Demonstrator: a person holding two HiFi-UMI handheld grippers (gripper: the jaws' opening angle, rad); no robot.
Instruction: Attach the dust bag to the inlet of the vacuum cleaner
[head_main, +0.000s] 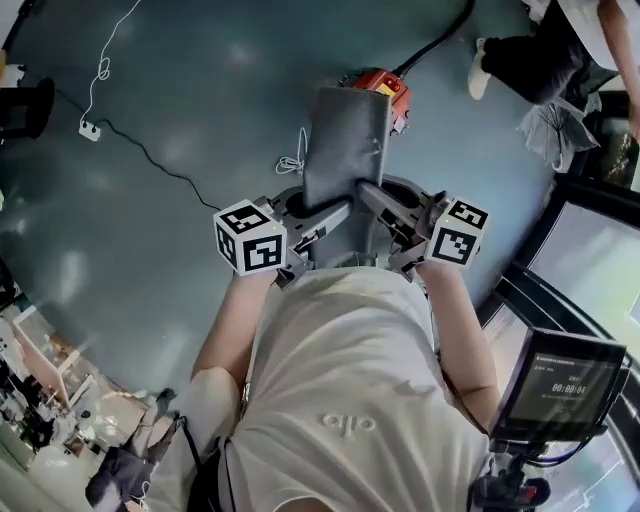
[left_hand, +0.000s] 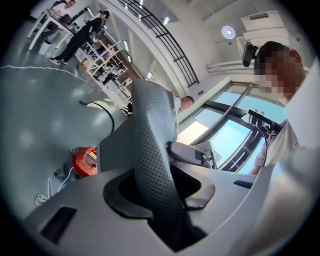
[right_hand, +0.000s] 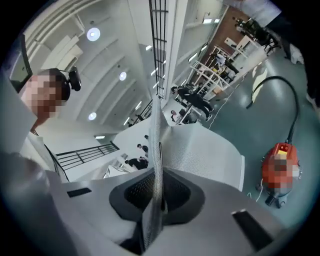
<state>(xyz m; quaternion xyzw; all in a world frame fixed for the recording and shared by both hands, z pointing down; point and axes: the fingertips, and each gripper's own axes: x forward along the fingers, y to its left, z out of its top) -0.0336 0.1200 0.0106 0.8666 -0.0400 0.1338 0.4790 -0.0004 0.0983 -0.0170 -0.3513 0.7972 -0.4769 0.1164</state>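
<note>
I hold a grey dust bag (head_main: 345, 140) up between both grippers, over the floor. Its dotted fabric (left_hand: 152, 150) runs into my left gripper (left_hand: 160, 192), which is shut on the bag's near edge. My right gripper (right_hand: 156, 197) is shut on a thin edge of the same bag (right_hand: 200, 155). In the head view the left gripper (head_main: 335, 213) and right gripper (head_main: 372, 195) meet at the bag's lower end. The red vacuum cleaner (head_main: 382, 88) stands on the floor just beyond the bag, seen also as the vacuum (left_hand: 84, 161) and the vacuum (right_hand: 281, 167). Its inlet is hidden.
A black hose (head_main: 440, 38) leads away from the vacuum. A white cable and power strip (head_main: 90, 129) lie on the floor at left. A person (head_main: 530, 60) stands at the upper right. A monitor on a stand (head_main: 565, 380) is at my right.
</note>
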